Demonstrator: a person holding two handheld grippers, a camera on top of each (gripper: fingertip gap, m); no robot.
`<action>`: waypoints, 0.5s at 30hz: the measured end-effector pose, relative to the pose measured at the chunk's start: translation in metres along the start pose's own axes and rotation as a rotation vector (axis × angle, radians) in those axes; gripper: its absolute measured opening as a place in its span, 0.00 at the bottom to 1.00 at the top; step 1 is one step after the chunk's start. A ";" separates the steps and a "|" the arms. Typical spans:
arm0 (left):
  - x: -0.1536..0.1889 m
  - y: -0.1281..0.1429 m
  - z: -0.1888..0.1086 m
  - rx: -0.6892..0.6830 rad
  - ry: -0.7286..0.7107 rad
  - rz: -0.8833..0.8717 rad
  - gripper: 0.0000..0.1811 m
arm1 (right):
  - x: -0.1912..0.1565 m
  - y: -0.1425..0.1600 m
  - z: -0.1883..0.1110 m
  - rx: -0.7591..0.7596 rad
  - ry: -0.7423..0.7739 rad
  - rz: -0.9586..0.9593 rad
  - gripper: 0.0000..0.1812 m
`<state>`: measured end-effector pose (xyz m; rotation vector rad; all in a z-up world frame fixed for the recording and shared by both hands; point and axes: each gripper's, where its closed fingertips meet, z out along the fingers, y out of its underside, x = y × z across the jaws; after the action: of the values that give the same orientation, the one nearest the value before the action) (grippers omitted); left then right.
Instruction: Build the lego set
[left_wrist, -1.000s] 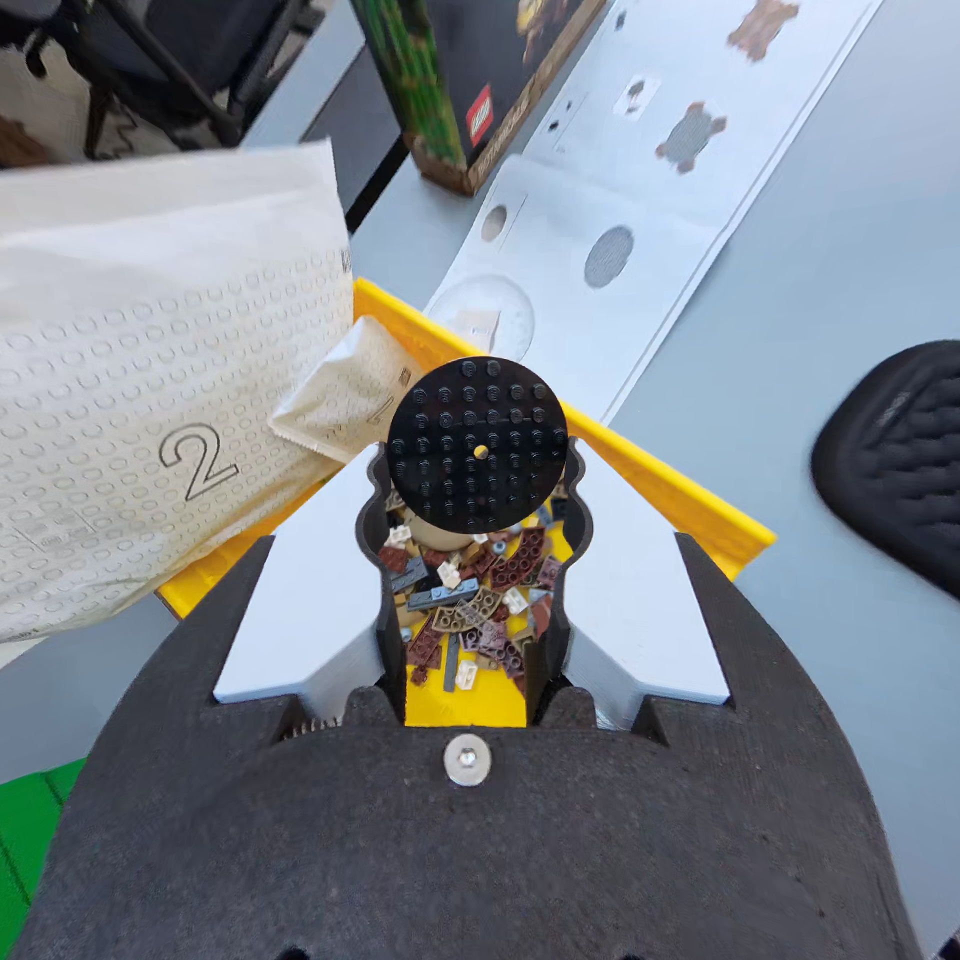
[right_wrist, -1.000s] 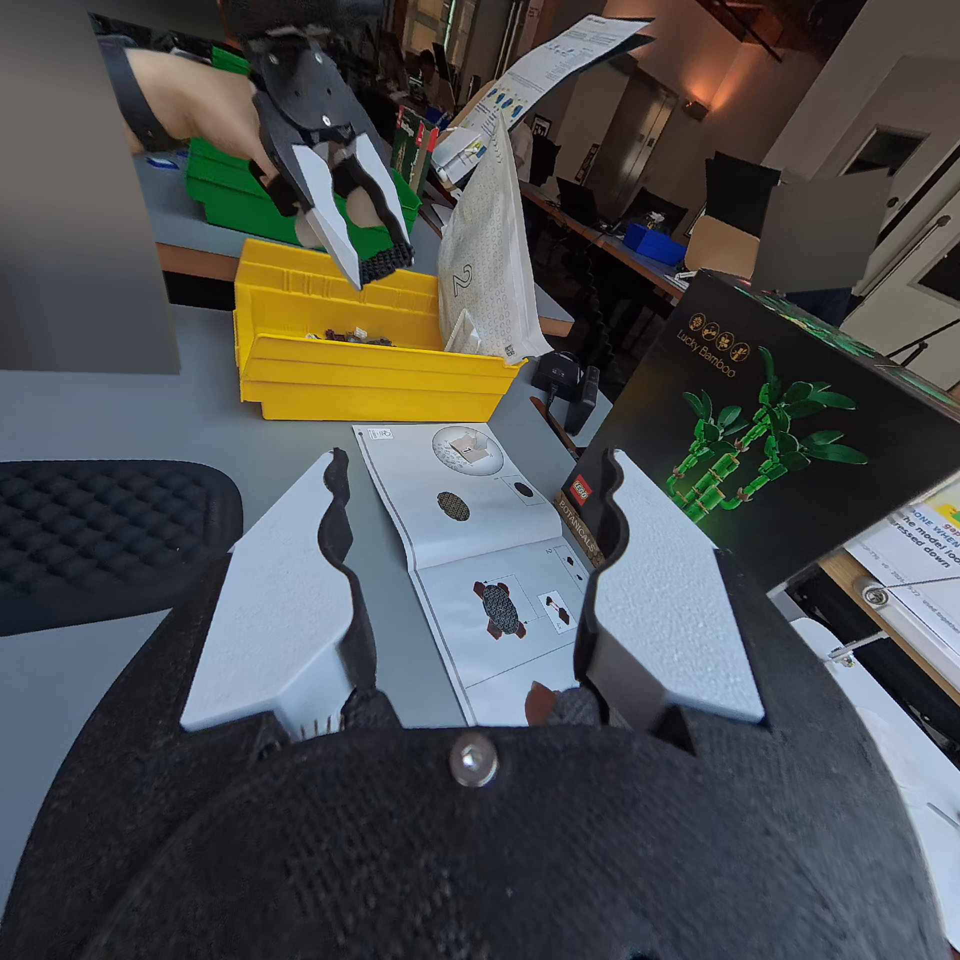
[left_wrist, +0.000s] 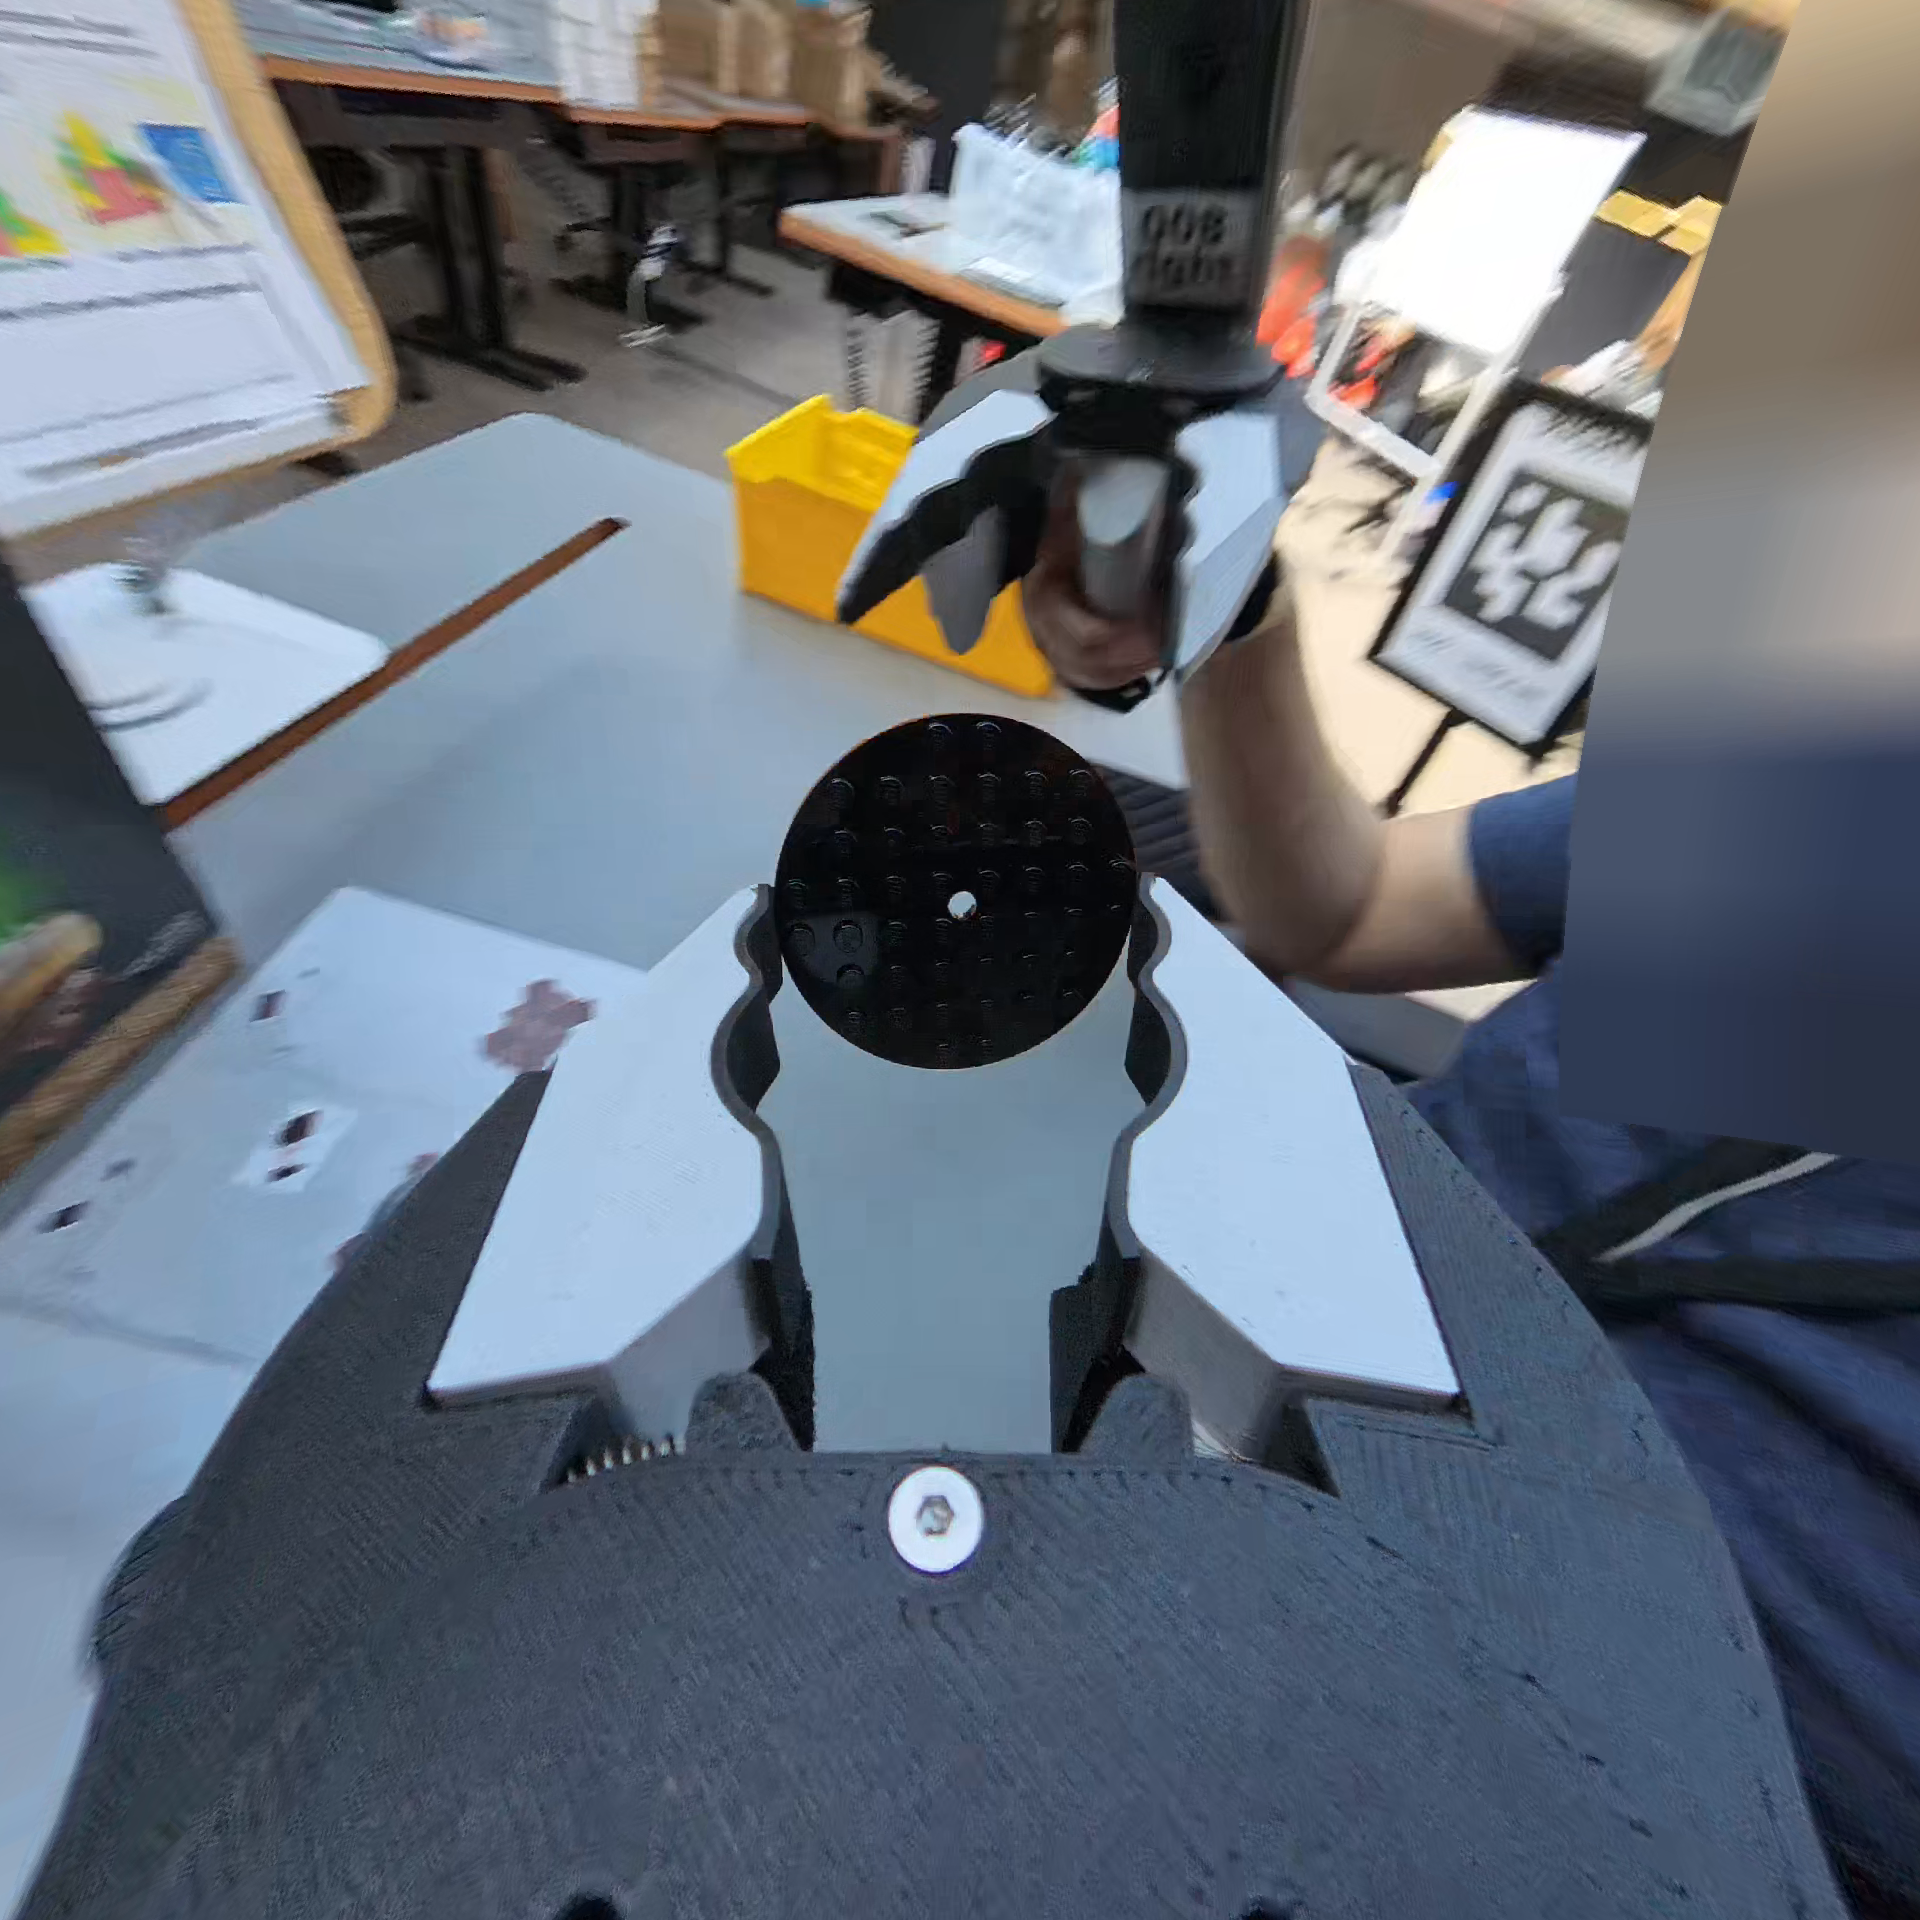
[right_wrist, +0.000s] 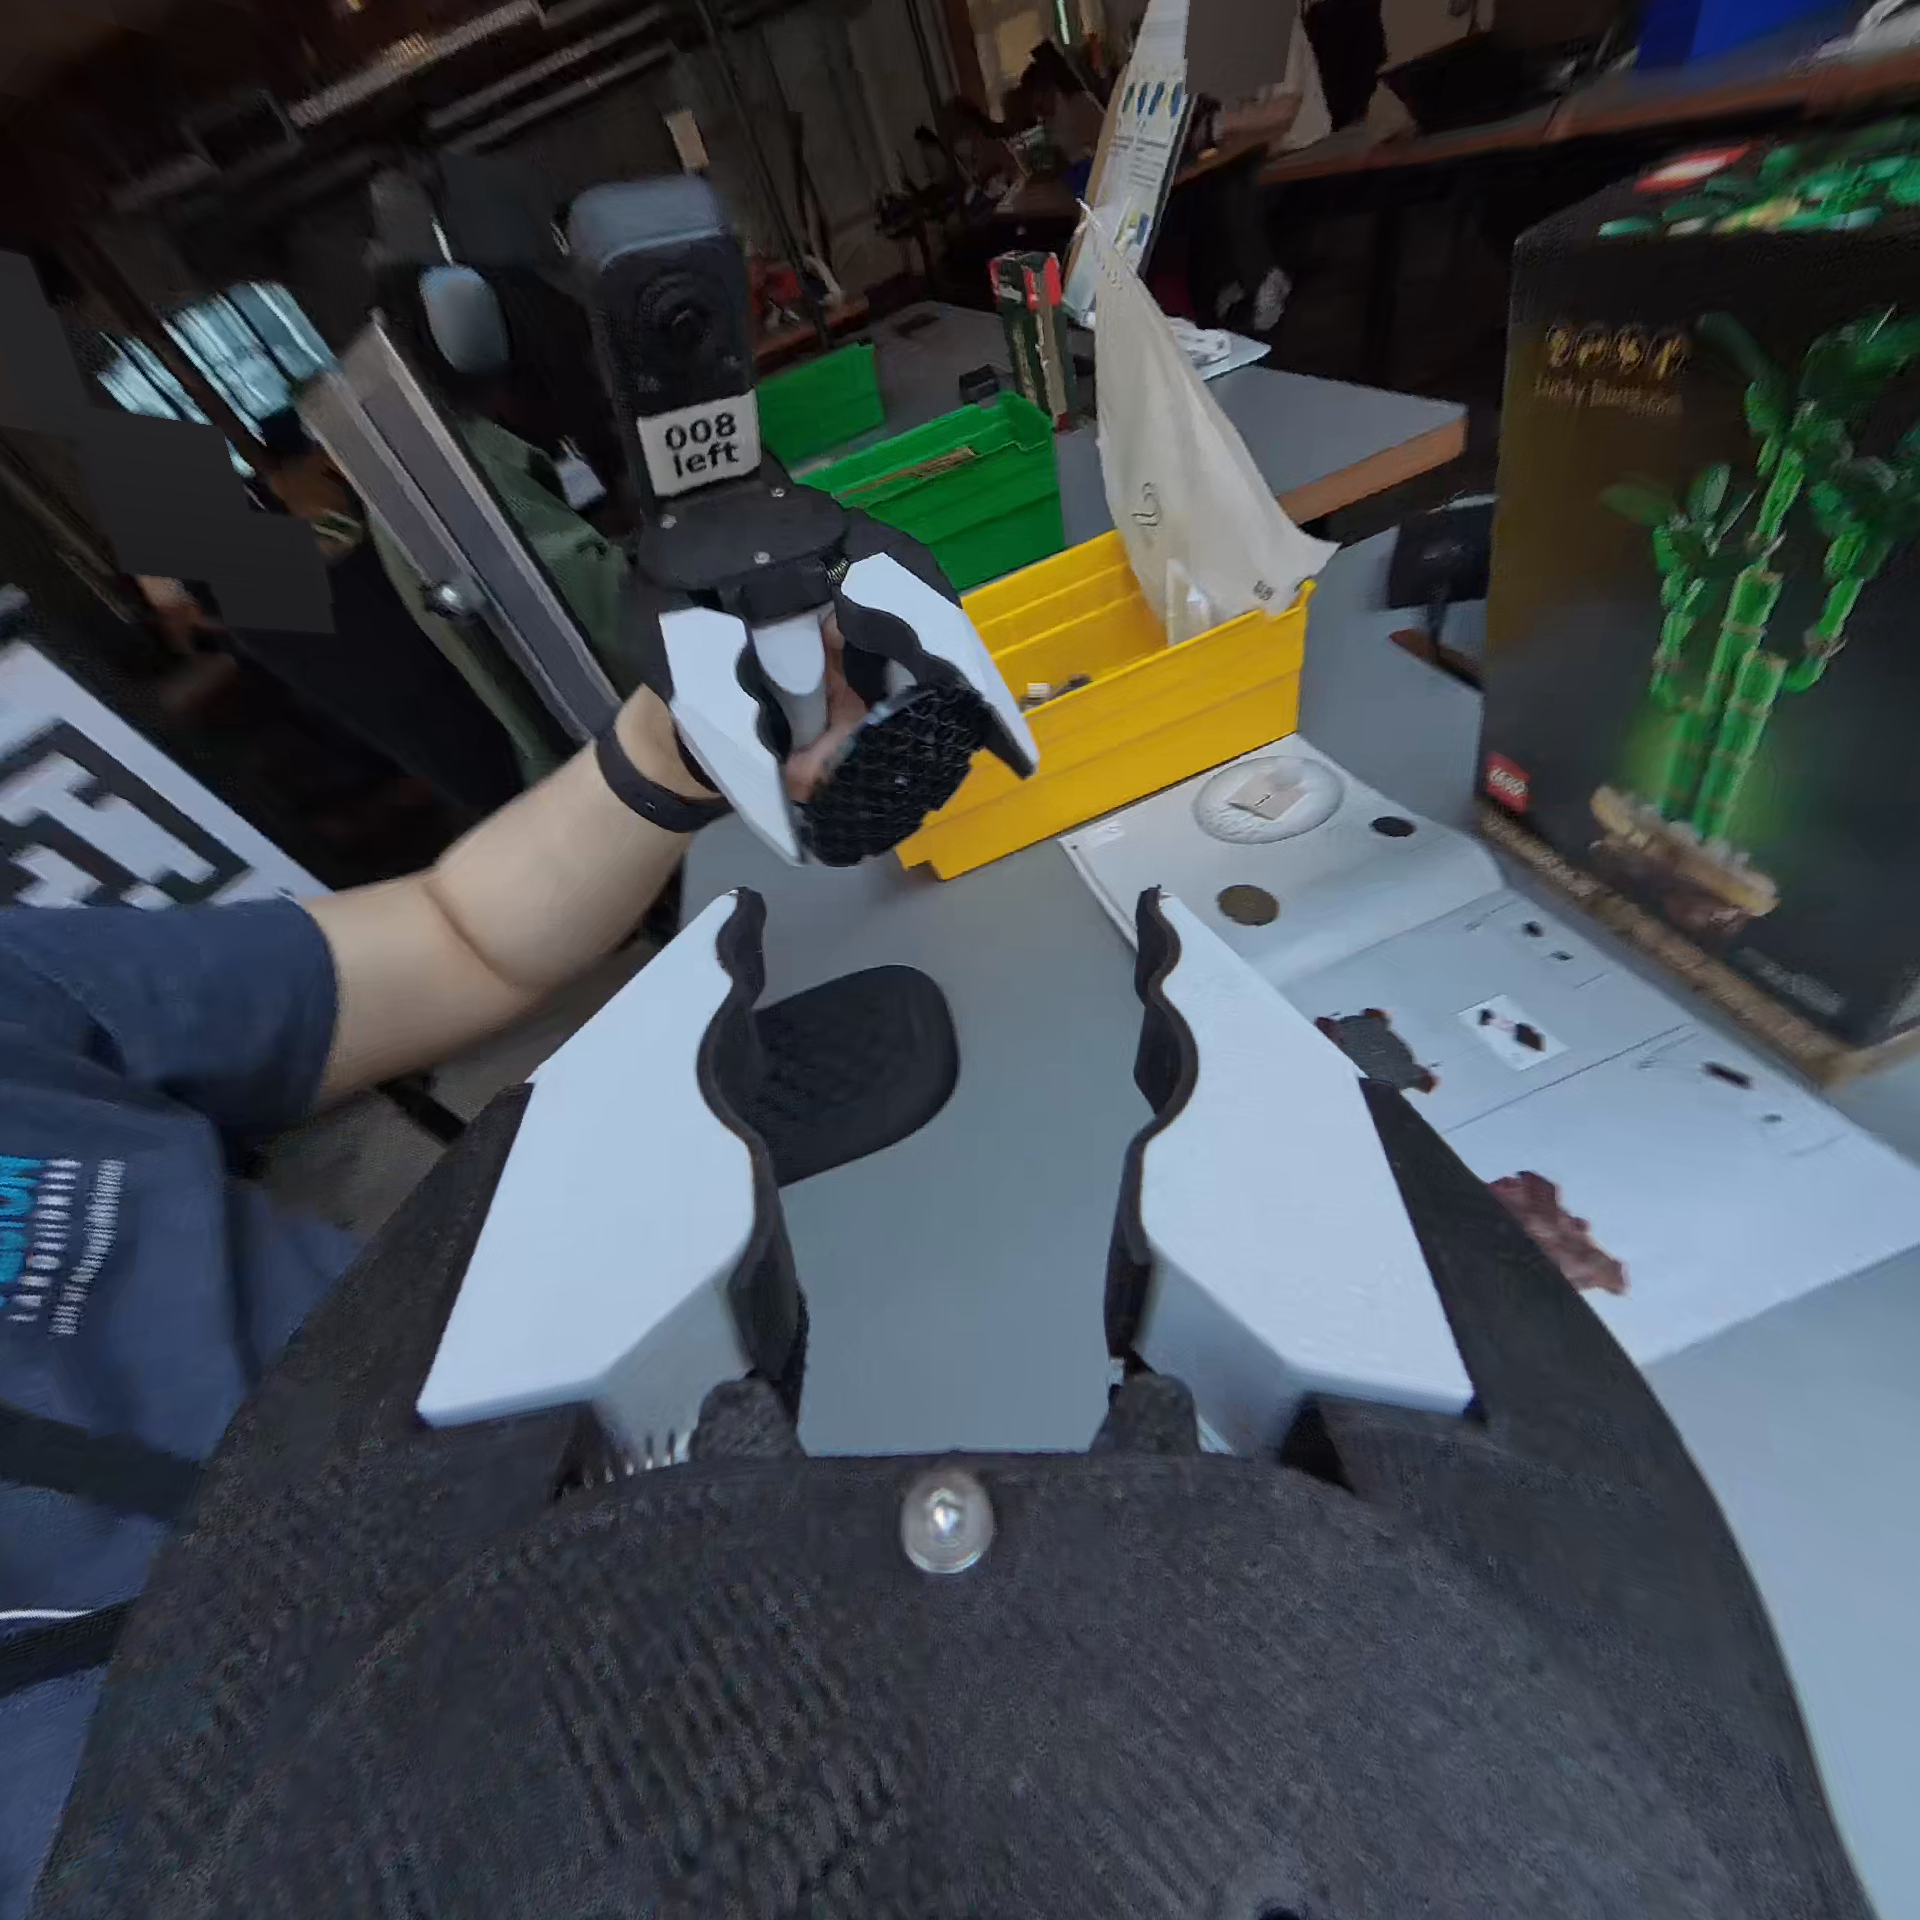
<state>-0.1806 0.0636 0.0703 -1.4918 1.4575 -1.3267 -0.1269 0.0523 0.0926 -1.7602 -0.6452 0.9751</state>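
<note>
The left tool (left_wrist: 951, 914) pinches a black round plate (left_wrist: 954, 891) by its rim, at opposite edges, held up over the table (left_wrist: 582, 748), studs toward its camera. I judge the plate light, stiff and slick, so an edge grip can let it swivel. The right tool (right_wrist: 948, 914) hangs open and empty above the table, with the instructions (right_wrist: 1455, 997) to its right.

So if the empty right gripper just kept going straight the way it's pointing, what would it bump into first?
Probably the bare grey table. The open right gripper aims down at it, between the black pad and the instruction sheet. The left gripper, holding the round black plate, hangs above that line, though depth is unclear.
</note>
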 end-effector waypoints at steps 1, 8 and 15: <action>-0.017 0.006 0.001 -0.056 -0.165 0.095 0.37 | 0.005 0.002 0.000 0.011 -0.037 0.086 0.34; -0.044 0.043 0.018 -0.347 -0.601 0.416 0.37 | 0.026 0.037 0.044 -0.086 -0.013 0.234 0.29; -0.045 0.072 0.034 -0.414 -0.575 0.403 0.36 | 0.040 0.080 0.071 -0.199 -0.033 0.322 0.06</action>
<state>-0.1639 0.0889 -0.0159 -1.5435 1.5711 -0.3209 -0.1657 0.0890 -0.0079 -2.0713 -0.5008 1.1925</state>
